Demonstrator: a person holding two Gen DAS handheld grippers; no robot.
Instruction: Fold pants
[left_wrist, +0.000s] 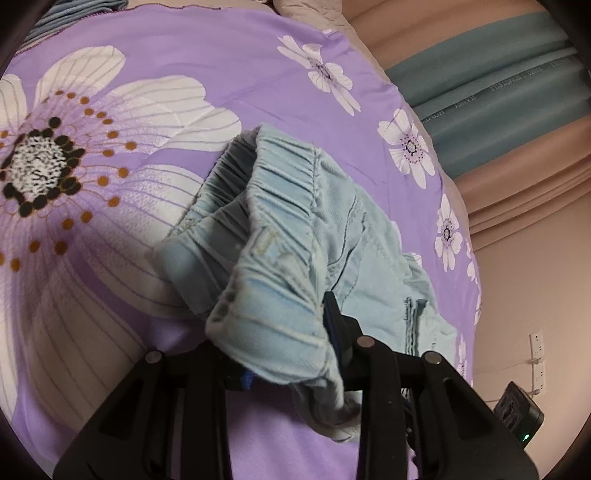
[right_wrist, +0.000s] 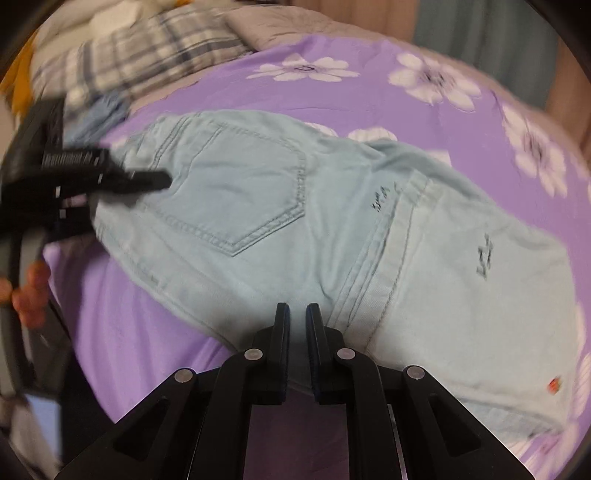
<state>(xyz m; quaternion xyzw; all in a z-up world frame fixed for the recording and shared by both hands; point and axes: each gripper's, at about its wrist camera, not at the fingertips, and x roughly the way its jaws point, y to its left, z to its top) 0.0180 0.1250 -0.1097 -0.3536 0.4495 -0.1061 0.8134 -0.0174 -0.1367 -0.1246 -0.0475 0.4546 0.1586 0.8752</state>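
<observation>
Pale blue denim pants (right_wrist: 295, 221) lie back side up on the purple flowered bedspread (right_wrist: 147, 332), one back pocket showing. My left gripper (left_wrist: 295, 332) is shut on the elastic waistband (left_wrist: 273, 295) and holds it bunched just above the bed. The left gripper also shows in the right wrist view (right_wrist: 147, 181) at the pants' far left edge. My right gripper (right_wrist: 297, 314) hovers over the near edge of the pants. Its jaws stand a narrow gap apart with no cloth between them.
The purple bedspread (left_wrist: 184, 74) covers the bed. A plaid cloth (right_wrist: 147, 55) and pillows lie at the head. Teal and pink curtains (left_wrist: 498, 92) hang beyond the bed's right edge. A small black device (left_wrist: 517, 413) sits by the wall.
</observation>
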